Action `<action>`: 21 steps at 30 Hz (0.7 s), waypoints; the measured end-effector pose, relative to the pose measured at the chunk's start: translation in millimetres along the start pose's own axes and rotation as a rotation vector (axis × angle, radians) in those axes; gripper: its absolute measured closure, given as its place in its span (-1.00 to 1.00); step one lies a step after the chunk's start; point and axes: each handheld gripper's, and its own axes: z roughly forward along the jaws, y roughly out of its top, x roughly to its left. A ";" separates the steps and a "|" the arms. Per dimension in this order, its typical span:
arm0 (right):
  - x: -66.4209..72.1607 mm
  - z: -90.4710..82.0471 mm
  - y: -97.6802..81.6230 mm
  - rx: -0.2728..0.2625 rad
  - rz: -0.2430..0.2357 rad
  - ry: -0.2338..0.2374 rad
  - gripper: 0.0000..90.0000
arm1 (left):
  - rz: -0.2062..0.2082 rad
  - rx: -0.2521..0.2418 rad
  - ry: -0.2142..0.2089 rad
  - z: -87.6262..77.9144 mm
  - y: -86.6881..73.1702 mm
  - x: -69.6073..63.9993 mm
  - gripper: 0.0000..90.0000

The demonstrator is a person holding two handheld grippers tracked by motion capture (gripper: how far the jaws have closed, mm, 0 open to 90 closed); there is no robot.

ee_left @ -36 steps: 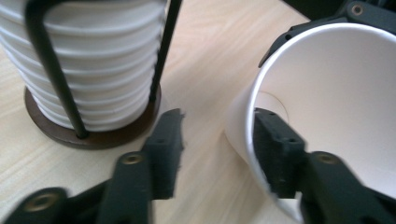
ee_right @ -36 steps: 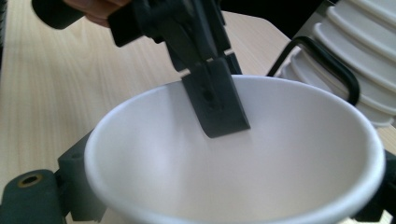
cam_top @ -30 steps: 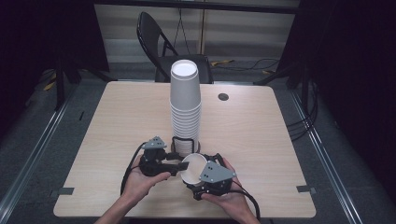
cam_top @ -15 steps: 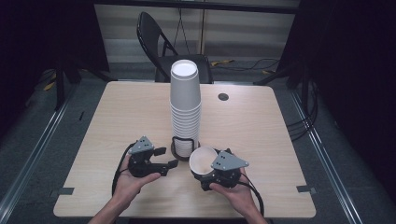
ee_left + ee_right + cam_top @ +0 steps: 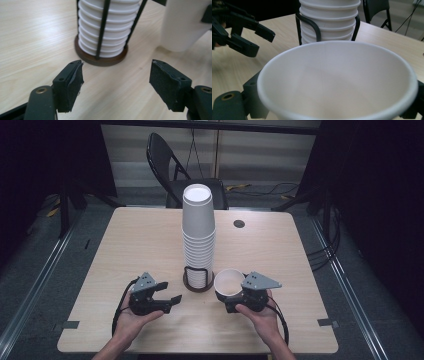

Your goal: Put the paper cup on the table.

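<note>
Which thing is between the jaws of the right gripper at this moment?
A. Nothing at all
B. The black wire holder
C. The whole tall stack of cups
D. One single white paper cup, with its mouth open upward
D: the right gripper has its jaws on both sides of one white paper cup, held apart from the cup stack in its wire holder; the left gripper stands open with nothing between its jaws.

the stack of cups (image 5: 198, 237) in its black wire holder (image 5: 197, 279) stands mid-table, blocking the straight path between the left gripper (image 5: 170, 296) and right gripper (image 5: 227, 300). bare table (image 5: 135, 240) lies open on both sides and along the near edge.
</note>
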 end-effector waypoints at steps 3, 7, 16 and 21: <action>-4.4 -1.5 0.6 -0.006 0.008 -0.014 -0.78 | 0.003 -0.019 -0.020 -0.3 -2.0 0.9 -0.44; -12.5 -4.3 3.6 -0.021 0.029 -0.036 -0.78 | -0.017 -0.069 0.007 -4.1 -1.2 2.4 -0.58; -36.9 2.6 12.5 -0.033 0.066 -0.096 -0.78 | -0.028 -0.057 0.012 -3.7 -6.4 6.2 -0.65; -50.2 11.2 19.0 -0.028 0.077 -0.129 -0.78 | -0.043 -0.071 -0.023 -5.1 -11.5 4.3 -0.65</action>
